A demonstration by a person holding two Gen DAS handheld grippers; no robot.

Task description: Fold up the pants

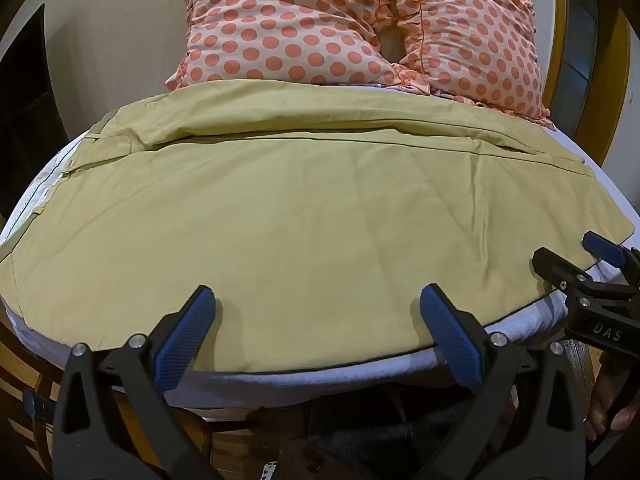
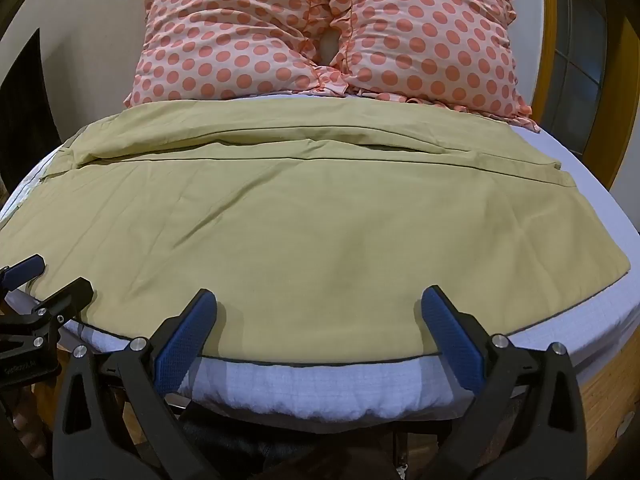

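Underneath, smooth khaki pants [image 1: 304, 216] on white quilted mattress [image 2: 304, 392] — left gripper [image 1: 316, 300], right gripper [image 2: 318, 300] wide apart, empty.

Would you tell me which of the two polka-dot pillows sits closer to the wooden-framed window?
The right-hand peach polka-dot ruffled pillow: its outer edge lies beside the wooden-framed window, while the left-hand polka-dot pillow sits toward the plain wall.

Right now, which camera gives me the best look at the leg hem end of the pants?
The right wrist view. There the pants show their hem end whole, with bare mattress beyond it. In the left wrist view the same hem sits near the frame edge, and the right gripper covers its near corner.
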